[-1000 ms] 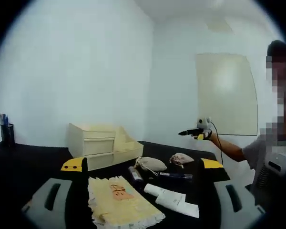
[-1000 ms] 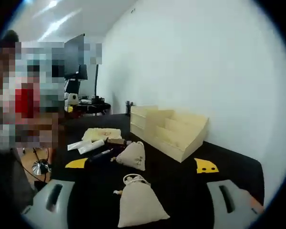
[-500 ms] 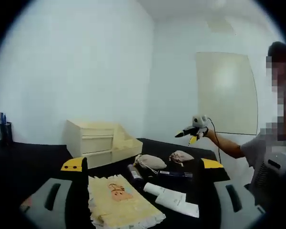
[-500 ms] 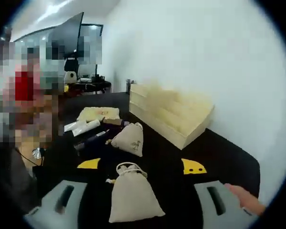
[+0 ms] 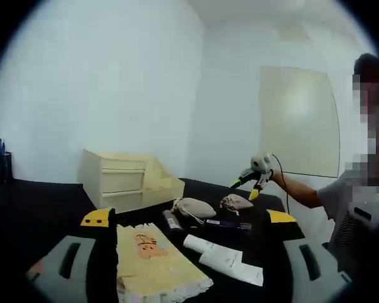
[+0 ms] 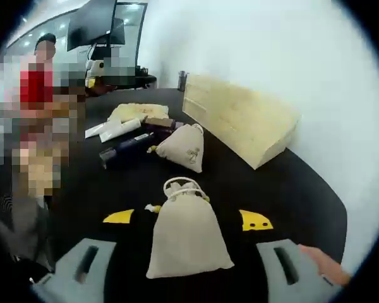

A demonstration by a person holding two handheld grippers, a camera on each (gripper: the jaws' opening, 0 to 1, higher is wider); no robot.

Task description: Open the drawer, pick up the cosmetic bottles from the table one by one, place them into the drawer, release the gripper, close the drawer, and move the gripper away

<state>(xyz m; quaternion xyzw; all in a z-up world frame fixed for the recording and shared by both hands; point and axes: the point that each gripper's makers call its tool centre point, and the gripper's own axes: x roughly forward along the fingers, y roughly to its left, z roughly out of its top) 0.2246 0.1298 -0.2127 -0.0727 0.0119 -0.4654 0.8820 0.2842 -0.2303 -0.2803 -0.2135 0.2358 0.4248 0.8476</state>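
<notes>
Left gripper view, our left gripper (image 5: 188, 218): we see its two yellow-tipped jaws rising from the bottom, spread wide, holding nothing.
Left gripper view, table (image 5: 38, 208): black top, with a yellow embroidered cloth (image 5: 155, 259) lying between our jaws.
Left gripper view, bottles: a white tube (image 5: 221, 257) lies just right of the cloth, long axis running away to the right; a dark bottle (image 5: 172, 219) and a dark flat box (image 5: 227, 224) lie beyond it.
Left gripper view, pouches: two beige drawstring pouches (image 5: 192, 207) sit behind the bottles.
Left gripper view, drawer unit (image 5: 123, 183): pale wood, ahead and to the left of our jaws, both drawer fronts flush, so shut.
Left gripper view, right gripper (image 5: 247, 185): held in the air over the far right of the table, jaws apart.
Right gripper view, our jaws: wide open, empty, with a beige pouch (image 6: 186, 237) lying between them.
Right gripper view, second pouch (image 6: 180, 146): farther on, with the bottles and tube (image 6: 117, 129) beyond it to the left.
Right gripper view, drawer unit (image 6: 240, 120): ahead and to the right, seen from its sloped side.
Judgement: we think the drawer must be opened first; the left gripper faces the drawer fronts squarely and looks better placed.
</notes>
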